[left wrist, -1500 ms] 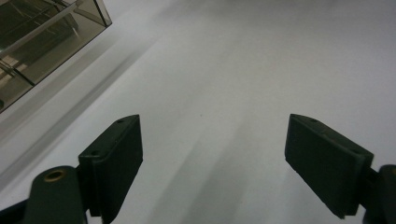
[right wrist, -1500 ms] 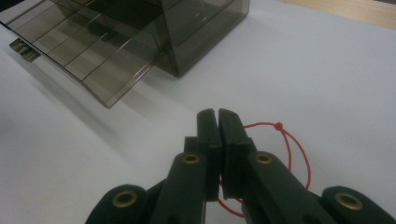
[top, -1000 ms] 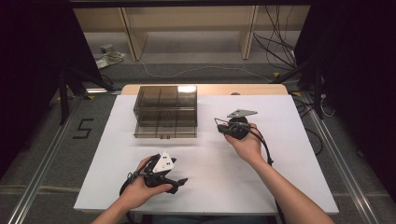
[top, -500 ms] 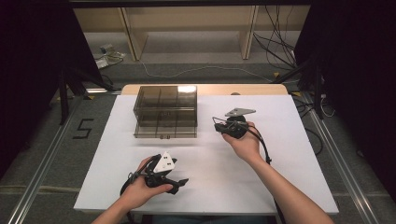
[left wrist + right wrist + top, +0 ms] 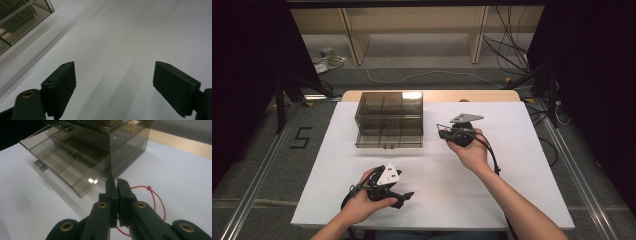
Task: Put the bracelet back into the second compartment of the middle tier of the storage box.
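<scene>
White table lies bare near its front edge, where the left gripper rests with jaws spread wide. Farther right, the right gripper pinches a red cord. Beyond stands the smoky drawer box, drawer ajar, facing near. Floor tape reads 5.

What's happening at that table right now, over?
Left gripper open above the table. Right gripper shut, pointed at the smoky drawer box, lower drawer part open. Red cord loops by its fingers, grip unclear. Nothing blocks the box.
</scene>
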Demonstrator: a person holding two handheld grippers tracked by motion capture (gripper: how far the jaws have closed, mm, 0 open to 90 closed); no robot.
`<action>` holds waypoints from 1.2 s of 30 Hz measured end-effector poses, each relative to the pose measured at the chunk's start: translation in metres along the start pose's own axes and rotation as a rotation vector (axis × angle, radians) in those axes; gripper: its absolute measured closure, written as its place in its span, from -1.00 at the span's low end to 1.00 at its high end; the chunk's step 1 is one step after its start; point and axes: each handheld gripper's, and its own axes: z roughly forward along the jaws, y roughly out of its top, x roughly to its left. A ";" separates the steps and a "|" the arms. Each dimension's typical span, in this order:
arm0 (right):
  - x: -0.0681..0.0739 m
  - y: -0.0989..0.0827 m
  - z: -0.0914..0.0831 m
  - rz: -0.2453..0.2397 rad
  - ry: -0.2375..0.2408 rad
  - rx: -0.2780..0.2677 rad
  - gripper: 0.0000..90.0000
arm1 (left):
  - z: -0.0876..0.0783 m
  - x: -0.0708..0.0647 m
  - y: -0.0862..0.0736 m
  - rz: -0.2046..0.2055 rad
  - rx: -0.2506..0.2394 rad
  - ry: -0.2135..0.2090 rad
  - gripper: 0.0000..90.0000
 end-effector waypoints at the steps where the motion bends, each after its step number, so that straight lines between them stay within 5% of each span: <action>1: 0.001 0.001 0.000 -0.003 0.002 -0.004 0.97 | 0.000 0.000 0.000 0.003 0.002 0.001 -0.59; 36: 0.025 0.019 0.011 -0.046 0.055 -0.030 0.97 | 0.000 -0.001 0.001 0.003 0.000 -0.003 -0.59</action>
